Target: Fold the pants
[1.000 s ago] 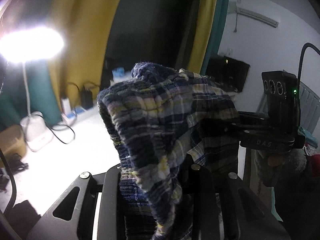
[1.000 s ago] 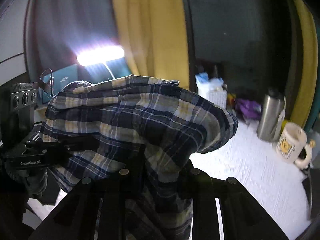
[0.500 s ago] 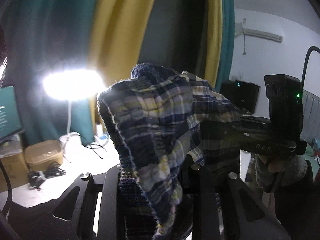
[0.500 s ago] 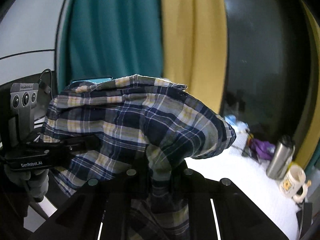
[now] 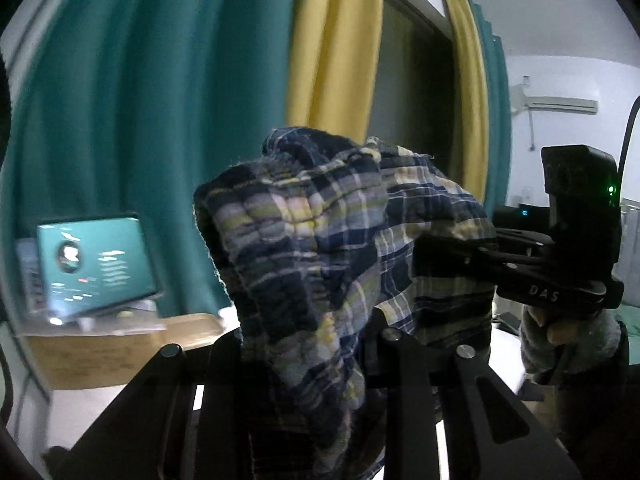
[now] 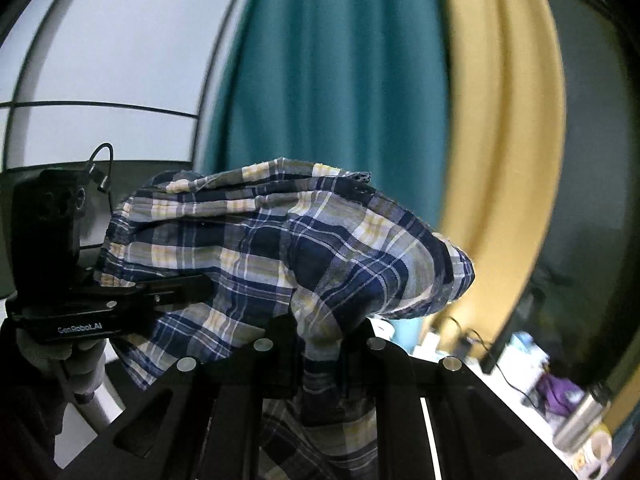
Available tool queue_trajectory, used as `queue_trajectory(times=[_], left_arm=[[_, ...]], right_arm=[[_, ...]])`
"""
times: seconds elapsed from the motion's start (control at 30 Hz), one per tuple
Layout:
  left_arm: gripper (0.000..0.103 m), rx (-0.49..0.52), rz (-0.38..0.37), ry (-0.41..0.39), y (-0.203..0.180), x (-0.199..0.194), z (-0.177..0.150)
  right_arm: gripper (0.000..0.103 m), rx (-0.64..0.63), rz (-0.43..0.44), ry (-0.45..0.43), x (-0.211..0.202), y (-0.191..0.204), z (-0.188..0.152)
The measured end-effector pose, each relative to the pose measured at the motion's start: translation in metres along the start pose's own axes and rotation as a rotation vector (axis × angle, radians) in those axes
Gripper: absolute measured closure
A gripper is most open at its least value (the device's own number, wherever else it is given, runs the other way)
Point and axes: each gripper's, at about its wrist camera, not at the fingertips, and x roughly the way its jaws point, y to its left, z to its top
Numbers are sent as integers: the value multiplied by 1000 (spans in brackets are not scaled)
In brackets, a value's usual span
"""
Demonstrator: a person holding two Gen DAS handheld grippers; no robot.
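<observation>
Both grippers are raised in the air, sharing one pair of plaid pants [image 5: 320,248], dark blue with pale yellow and white lines. From the left wrist camera, the left gripper [image 5: 312,344] is clamped on a bunched fold of the cloth, which bulges up above its fingers and hangs down between them. To the right in that view, the right gripper [image 5: 452,256] comes in sideways, its black fingers gripping another part of the same pants; a gloved hand [image 5: 560,336] holds it from below.

From the right wrist camera, the right gripper [image 6: 320,344] is pinched tight on the fabric (its jaws have just been closing, with cloth between them). The pants [image 6: 288,248] drape over its fingers in a rounded mound. At the left edge, the left gripper [image 6: 172,292] bites the far side of the cloth.

Behind are teal curtains [image 5: 160,120] and yellow curtains [image 6: 500,140]. A lit teal screen [image 5: 92,264] sits low on the left, and a white table [image 6: 500,400] shows low on the right.
</observation>
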Motion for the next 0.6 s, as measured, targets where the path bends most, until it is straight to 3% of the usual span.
queue_trajectory(times=[0.23,0.43,0.6], left_arm=[[78,3,115,-7,28,-37,-11],[78,-9,161,41,37,-60,-26],[78,-29,173,123,41,-48,-41]], right_arm=[[89,-22,104,-19,21,45,10],[89,5,171,12,43,67,-2],[89,80,185,89,81,49,-34]])
